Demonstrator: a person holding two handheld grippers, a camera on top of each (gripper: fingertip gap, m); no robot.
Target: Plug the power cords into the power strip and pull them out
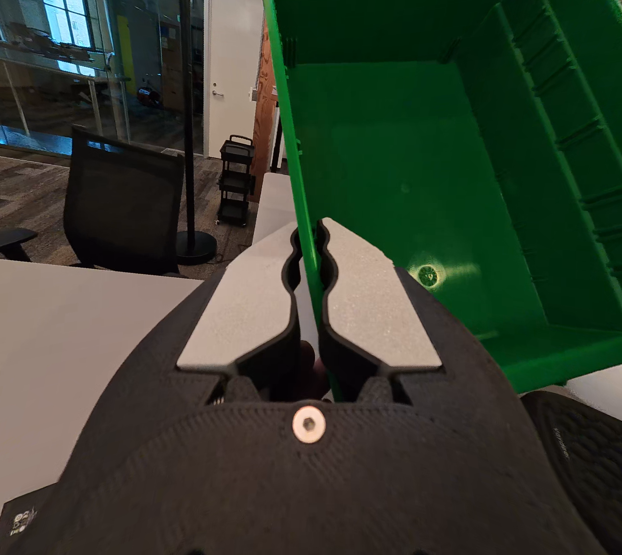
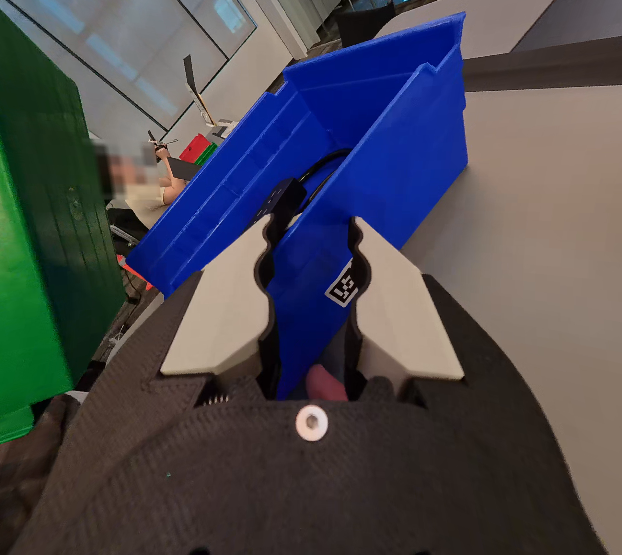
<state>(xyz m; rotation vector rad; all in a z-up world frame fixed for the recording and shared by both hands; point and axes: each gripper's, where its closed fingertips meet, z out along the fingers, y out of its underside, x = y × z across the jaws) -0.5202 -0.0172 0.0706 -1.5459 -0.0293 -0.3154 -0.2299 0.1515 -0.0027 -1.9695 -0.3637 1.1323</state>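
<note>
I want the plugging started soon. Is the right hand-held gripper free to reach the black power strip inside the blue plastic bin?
Probably not yet: the right hand-held gripper straddles the wall of the blue plastic bin, with the black power strip just beyond one finger.

Glass partitions, white door, seemingly carpeted floor

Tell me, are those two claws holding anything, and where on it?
Yes. The left gripper clamps the side wall of an empty green bin. The right gripper straddles a wall of the blue bin, though its grip looks loose.
</note>
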